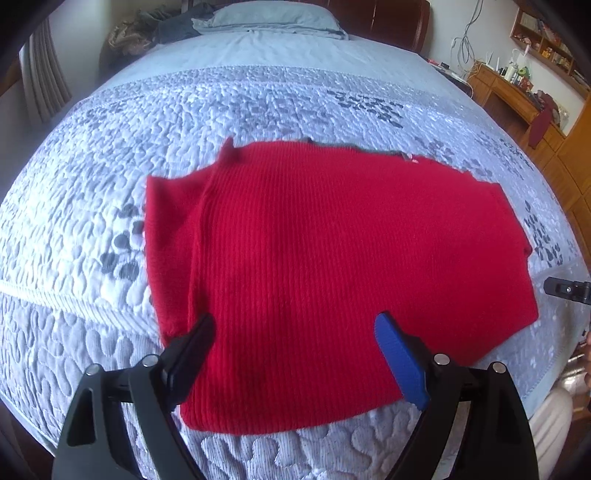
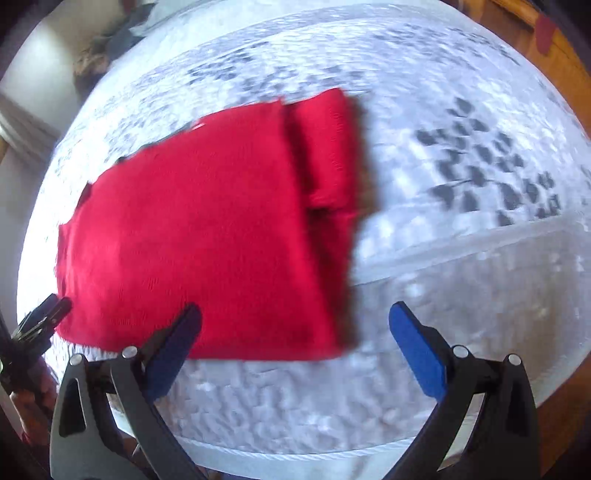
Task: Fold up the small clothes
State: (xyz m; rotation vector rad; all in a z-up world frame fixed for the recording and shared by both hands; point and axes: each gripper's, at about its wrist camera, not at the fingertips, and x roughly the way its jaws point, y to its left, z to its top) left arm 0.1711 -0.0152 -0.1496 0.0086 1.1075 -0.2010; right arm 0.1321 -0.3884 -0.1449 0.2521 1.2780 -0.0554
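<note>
beneath the left gripper (image 1: 295,328): red knit garment (image 1: 332,266), folded flat on quilted bedspread (image 1: 184,110); jaws wide apart, nothing between the pads. left of and under the right gripper (image 2: 295,317): same garment (image 2: 203,229); jaws spread, empty, view blurred.

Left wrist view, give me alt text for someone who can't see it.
A folded red ribbed knit garment lies flat on a pale blue quilted bedspread. The left tongs stand open above its near edge, holding nothing. A pale blue pillow lies at the far end.
</note>
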